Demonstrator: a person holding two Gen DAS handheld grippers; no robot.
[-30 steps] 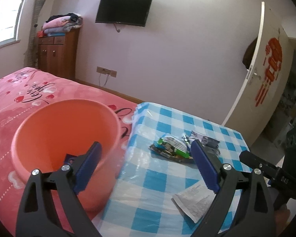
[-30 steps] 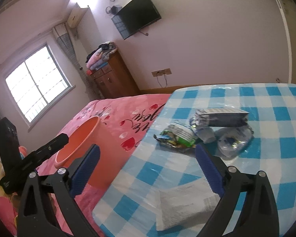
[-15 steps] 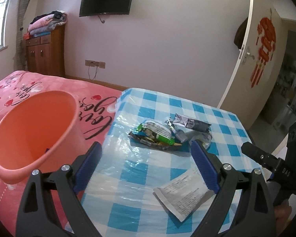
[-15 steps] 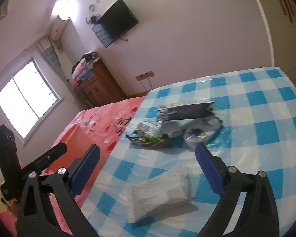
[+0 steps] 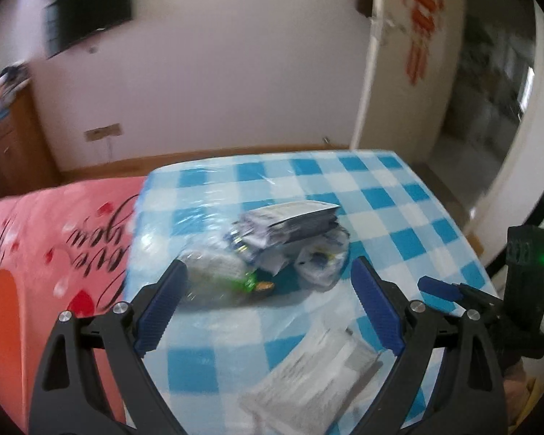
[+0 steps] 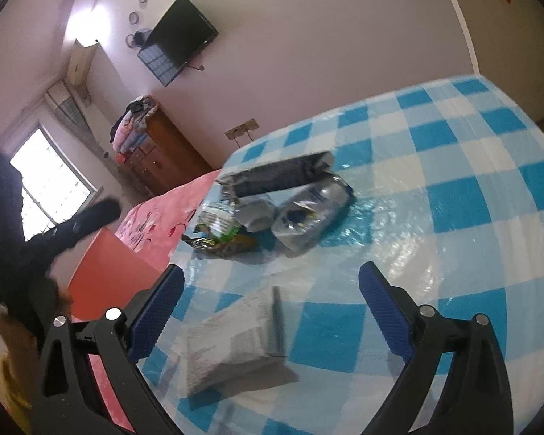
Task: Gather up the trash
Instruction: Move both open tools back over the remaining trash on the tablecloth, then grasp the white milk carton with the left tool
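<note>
A heap of trash (image 5: 283, 243) lies on the blue-checked table: a green snack wrapper (image 6: 219, 230), a dark flat packet (image 6: 279, 177) and a clear plastic wrapper (image 6: 308, 214). A folded white paper (image 5: 308, 384) lies nearer, also in the right wrist view (image 6: 235, 340). My left gripper (image 5: 268, 308) is open and empty, just short of the heap. My right gripper (image 6: 272, 311) is open and empty above the paper. The orange bin (image 6: 105, 275) stands left of the table, only its edge showing in the left wrist view (image 5: 0, 290).
The checked table (image 6: 471, 195) is covered in clear plastic film. A pink bedspread (image 5: 54, 239) lies left of it. A wooden cabinet (image 6: 156, 156) and a wall TV (image 6: 177, 40) are at the back. An open door (image 5: 417, 72) is at the right.
Both grippers have swung right, away from the orange bin and toward the trash heap and paper, which now appear closer. Both stay open and empty.
</note>
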